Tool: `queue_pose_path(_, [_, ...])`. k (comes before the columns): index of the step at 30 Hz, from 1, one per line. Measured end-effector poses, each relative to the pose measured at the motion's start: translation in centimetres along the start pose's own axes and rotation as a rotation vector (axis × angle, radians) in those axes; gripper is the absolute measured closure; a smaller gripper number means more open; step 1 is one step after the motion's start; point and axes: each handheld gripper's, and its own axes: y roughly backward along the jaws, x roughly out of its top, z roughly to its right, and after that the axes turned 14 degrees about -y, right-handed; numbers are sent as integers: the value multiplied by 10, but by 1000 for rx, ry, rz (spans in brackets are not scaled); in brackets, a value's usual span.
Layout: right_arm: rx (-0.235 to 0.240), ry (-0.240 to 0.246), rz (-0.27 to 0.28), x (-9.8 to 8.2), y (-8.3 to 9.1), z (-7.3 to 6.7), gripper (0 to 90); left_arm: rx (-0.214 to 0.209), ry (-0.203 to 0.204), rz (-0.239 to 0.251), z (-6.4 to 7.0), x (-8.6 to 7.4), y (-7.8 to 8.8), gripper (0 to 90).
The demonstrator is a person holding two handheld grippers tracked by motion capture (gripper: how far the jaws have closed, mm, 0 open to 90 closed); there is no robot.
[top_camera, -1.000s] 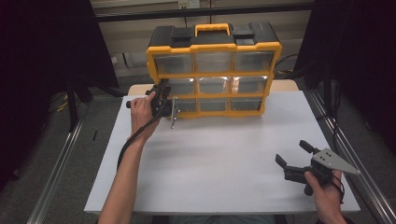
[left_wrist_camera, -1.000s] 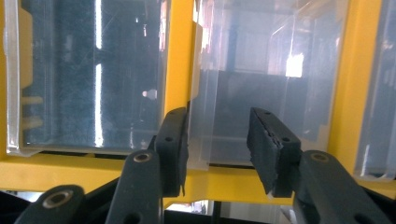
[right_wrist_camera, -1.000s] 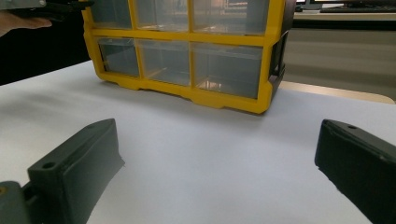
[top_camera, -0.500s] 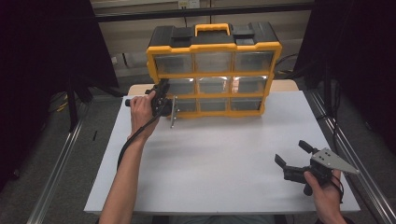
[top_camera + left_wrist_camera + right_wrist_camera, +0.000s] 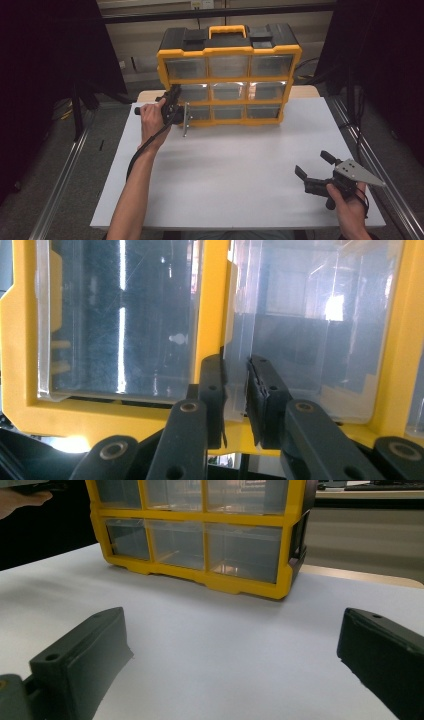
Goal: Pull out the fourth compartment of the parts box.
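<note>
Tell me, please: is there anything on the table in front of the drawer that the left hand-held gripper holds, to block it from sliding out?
Nothing visible blocks it. The left hand-held gripper, jaws just closed, pinches the front lip of a clear drawer in the yellow organizer. The white table before it is bare. The right hand-held gripper is open, far aside.

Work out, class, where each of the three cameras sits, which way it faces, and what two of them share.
High view: above the person's side, looking forward and down on the white table; both forearms, left gripper, right gripper.
Left gripper view: on the left gripper, facing the yellow drawer cabinet close up, jaws closed on a clear drawer's edge.
Right gripper view: low over the table, facing the cabinet; open jaws.
Shared: all show the cabinet.
</note>
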Motion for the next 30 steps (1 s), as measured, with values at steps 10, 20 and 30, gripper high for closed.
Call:
queue_pose_path(10, [-2, -2, 3, 0, 0, -1, 0, 8, 8, -9, -2, 0, 2, 786])
queue_pose_path(20, [11, 1, 5, 0, 0, -1, 0, 2, 31, -22, -1, 3, 8, 783])
queue_pose_path(30, [10, 2, 3, 0, 0, -2, 0, 12, 19, -5, -1, 3, 10, 792])
